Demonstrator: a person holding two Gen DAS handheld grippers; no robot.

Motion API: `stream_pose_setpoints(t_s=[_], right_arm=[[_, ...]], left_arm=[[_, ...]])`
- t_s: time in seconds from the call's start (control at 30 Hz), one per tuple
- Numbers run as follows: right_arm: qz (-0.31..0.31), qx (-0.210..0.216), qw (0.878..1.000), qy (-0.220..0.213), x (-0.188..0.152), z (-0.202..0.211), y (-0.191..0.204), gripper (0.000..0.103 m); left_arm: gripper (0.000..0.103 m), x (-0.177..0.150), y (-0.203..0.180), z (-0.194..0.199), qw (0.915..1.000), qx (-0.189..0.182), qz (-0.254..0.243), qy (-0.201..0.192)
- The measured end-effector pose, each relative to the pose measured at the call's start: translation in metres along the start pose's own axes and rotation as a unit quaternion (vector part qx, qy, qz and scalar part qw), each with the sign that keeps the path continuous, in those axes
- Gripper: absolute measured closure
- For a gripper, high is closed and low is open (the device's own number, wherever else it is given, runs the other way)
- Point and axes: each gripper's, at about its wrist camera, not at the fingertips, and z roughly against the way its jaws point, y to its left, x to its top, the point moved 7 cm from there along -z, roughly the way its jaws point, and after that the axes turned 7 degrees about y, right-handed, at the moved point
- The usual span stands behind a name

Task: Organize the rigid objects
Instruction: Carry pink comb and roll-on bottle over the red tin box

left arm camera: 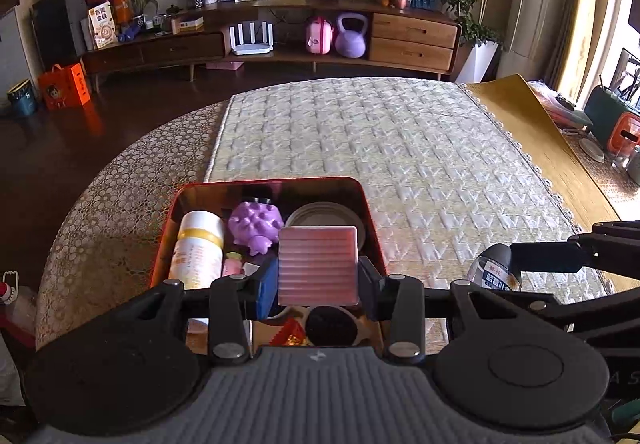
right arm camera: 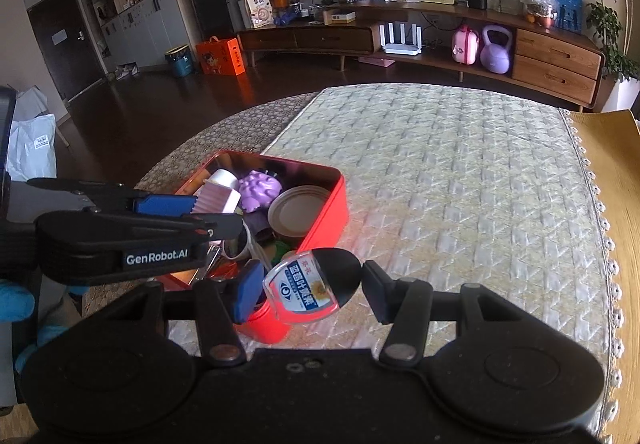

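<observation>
Right claw grips small bottle, cap pointing right.

The pink ribbed block hides part of the red tin's contents.

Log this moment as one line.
left claw: shut on pink block | right claw: shut on bottle | both held over red tin | tin: already holds items

You are looking at one red tin holding one white bottle, one purple toy and one round lid.
</observation>
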Motion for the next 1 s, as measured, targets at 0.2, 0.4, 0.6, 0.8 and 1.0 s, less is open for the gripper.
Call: stream_pose_setpoints(t_s=[0.2,0.4,0.6,0.8,1.0], right_arm=[[0.022,0.002,1.000,0.008,0.003,-0.015,0.018,0.050],[0.048,-0.003,0.999,0.013,0.010,-0.031,0.030,0.050],[0.073,-0.008,0.997,0.015,0.020,-0.052,0.042,0.050],[0.108,-0.031,0.994,0.016,0.037,-0.081,0.046,0.050],[0.129,-0.048,0.990,0.022,0.046,-0.106,0.042,0.050]], left_arm=[[0.062,0.002,0.025,-0.008,0.9999,0.010,0.007,0.003],[0.062,0.013,0.051,-0.022,0.9996,0.012,0.022,0.011],[0.062,0.028,0.066,-0.042,0.9993,0.013,0.028,0.022],[0.062,0.037,0.067,-0.065,0.9990,0.015,0.026,0.034],[0.062,0.041,0.064,-0.087,0.9986,0.010,0.018,0.048]])
